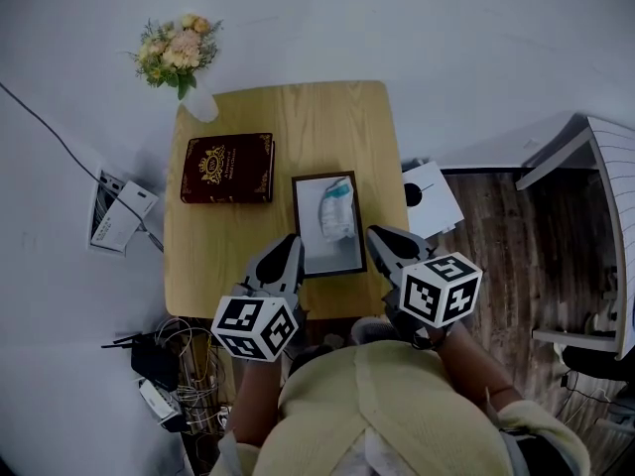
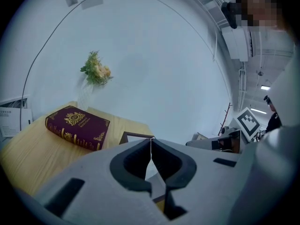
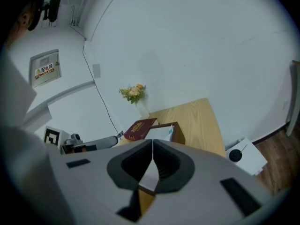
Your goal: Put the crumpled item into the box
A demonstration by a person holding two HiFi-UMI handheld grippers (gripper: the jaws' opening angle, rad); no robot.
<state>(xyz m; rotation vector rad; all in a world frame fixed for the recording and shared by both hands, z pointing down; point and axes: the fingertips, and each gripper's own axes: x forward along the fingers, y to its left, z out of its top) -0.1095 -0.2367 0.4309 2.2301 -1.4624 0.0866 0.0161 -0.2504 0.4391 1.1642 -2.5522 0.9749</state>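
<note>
A dark-framed shallow box (image 1: 297, 228) lies on the wooden table (image 1: 317, 117), right of centre. The crumpled white and pale blue item (image 1: 336, 209) rests inside it. My left gripper (image 1: 291, 242) hovers at the box's near left corner, jaws shut with nothing between them. My right gripper (image 1: 375, 233) is at the near right corner, also shut and empty. In the left gripper view the closed tips (image 2: 151, 139) point past the box rim (image 2: 133, 136). In the right gripper view the shut gripper (image 3: 153, 140) aims at the box (image 3: 178, 134) and the item (image 3: 170, 130).
A maroon book (image 1: 227, 168) with gold print lies left of the box. A small vase of flowers (image 1: 177, 53) stands at the table's far left corner. A white device (image 1: 432, 196) sits on the floor to the right; cables and boxes (image 1: 169, 365) lie near left.
</note>
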